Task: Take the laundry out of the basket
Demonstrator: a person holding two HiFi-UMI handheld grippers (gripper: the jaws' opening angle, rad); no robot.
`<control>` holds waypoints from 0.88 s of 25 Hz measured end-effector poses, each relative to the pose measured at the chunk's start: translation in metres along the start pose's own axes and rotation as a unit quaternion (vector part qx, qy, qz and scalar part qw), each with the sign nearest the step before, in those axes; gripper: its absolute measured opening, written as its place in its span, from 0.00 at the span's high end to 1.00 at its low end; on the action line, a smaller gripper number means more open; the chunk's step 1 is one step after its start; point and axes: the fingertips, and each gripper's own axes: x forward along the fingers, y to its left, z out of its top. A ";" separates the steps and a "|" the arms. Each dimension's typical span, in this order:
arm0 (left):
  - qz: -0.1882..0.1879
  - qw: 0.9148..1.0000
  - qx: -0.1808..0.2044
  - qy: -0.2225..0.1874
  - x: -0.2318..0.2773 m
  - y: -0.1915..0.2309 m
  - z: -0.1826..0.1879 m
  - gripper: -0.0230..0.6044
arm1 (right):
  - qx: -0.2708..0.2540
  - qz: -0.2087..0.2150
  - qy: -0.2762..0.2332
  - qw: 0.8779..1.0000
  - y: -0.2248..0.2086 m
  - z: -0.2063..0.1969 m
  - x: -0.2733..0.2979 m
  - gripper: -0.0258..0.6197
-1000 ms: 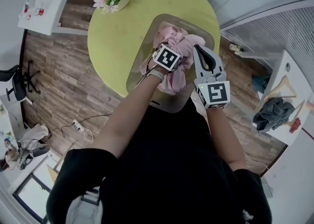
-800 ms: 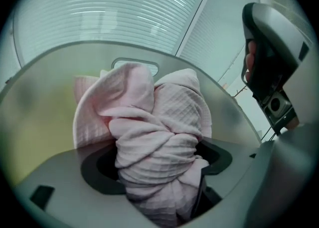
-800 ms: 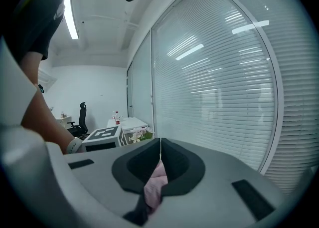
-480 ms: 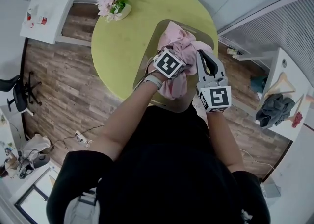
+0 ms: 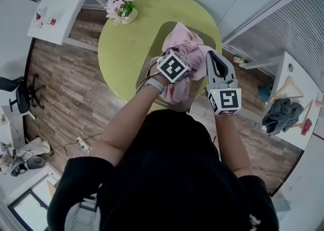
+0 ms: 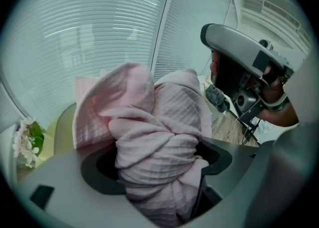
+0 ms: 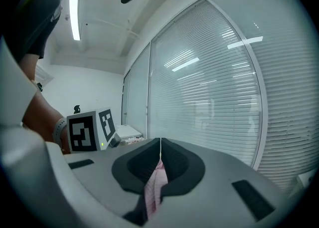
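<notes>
Laundry (image 5: 185, 45) is one bundle of pink cloth, and it is partly lifted from the basket (image 5: 153, 48), which stands on the round yellow-green surface (image 5: 121, 48). The left gripper (image 6: 158, 161) holds the thick middle of the bundle; its fingers (image 6: 102, 169) stand wide apart and the waffle cloth fills all the space between them. The right gripper (image 5: 212, 59) has its fingers (image 7: 177, 164) pressed almost together on a thin fold of the same pink cloth, as the right gripper view shows. So the grasp is done and the lifting is under way.

I judge the task as about half done. In the head view the lower end of the cloth hangs over the near part of the basket, and I cannot tell if it is already free of the rim. It remains to raise the bundle fully clear and to carry it away from the basket. Whether more laundry lies under it I cannot see.

Compared with the earlier head view, both grippers appear higher and the bundle is gathered up further above the basket. The grip of both grippers looks the same as before. The basket and the flowers (image 5: 120, 8) keep their places on the surface.
</notes>
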 end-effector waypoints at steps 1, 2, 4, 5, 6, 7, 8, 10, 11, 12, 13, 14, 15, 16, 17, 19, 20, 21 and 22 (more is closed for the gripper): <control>0.001 1.000 0.004 -0.003 -0.006 -0.004 0.004 0.29 | -0.001 0.004 -0.004 1.000 0.000 0.003 -0.002 0.92; 0.004 1.000 0.011 -0.006 -0.012 -0.007 0.009 0.29 | -0.002 0.007 -0.008 1.000 0.001 0.006 -0.004 0.92; 0.011 1.000 0.015 -0.013 -0.022 -0.011 0.016 0.29 | -0.004 0.016 -0.016 1.000 0.005 0.011 -0.007 0.92; 0.017 1.000 0.011 -0.012 -0.025 -0.012 0.016 0.29 | -0.005 0.021 -0.019 1.000 0.006 0.014 -0.009 0.92; 0.023 1.000 0.005 -0.010 -0.028 -0.013 0.014 0.29 | -0.007 0.026 -0.022 0.999 0.008 0.016 -0.011 0.92; 0.029 1.000 0.001 -0.008 -0.030 -0.014 0.013 0.29 | -0.008 0.030 -0.025 0.999 0.010 0.018 -0.012 0.92; 0.035 0.999 -0.003 -0.006 -0.033 -0.016 0.012 0.29 | -0.010 0.034 -0.028 0.999 0.011 0.020 -0.014 0.92; 0.044 0.999 -0.005 -0.005 -0.040 -0.019 0.013 0.29 | -0.013 0.040 -0.034 0.999 0.015 0.025 -0.019 0.92; 0.047 0.999 0.000 -0.008 -0.045 -0.020 0.015 0.29 | -0.014 0.044 -0.038 0.998 0.018 0.027 -0.021 0.92; 0.050 0.999 0.006 -0.012 -0.051 -0.022 0.019 0.29 | -0.015 0.047 -0.041 0.998 0.021 0.030 -0.023 0.92; 0.053 0.998 0.009 -0.016 -0.057 -0.023 0.021 0.29 | -0.016 0.050 -0.044 0.998 0.025 0.033 -0.024 0.92; 0.057 0.998 0.008 -0.019 -0.063 -0.024 0.021 0.29 | -0.017 0.052 -0.047 0.997 0.029 0.036 -0.026 0.92; 0.063 0.998 0.002 -0.020 -0.068 -0.024 0.019 0.29 | -0.019 0.054 -0.050 0.997 0.033 0.039 -0.027 0.92; 0.069 0.997 -0.005 -0.021 -0.073 -0.023 0.017 0.29 | -0.019 0.056 -0.053 0.997 0.036 0.041 -0.029 0.92; 0.074 0.997 -0.007 -0.022 -0.078 -0.023 0.015 0.29 | -0.018 0.057 -0.055 0.997 0.040 0.043 -0.030 0.92; 0.081 0.996 -0.004 -0.024 -0.088 -0.024 0.011 0.29 | -0.018 0.059 -0.059 0.996 0.048 0.046 -0.034 0.92; 0.083 0.996 -0.002 -0.024 -0.093 -0.024 0.009 0.29 | -0.020 0.061 -0.060 0.996 0.053 0.047 -0.035 0.92; 0.084 0.996 0.000 -0.025 -0.099 -0.024 0.007 0.29 | -0.022 0.062 -0.061 0.996 0.059 0.048 -0.035 0.92; 0.085 0.996 0.004 -0.028 -0.105 -0.023 0.006 0.29 | -0.024 0.064 -0.061 0.996 0.064 0.049 -0.035 0.92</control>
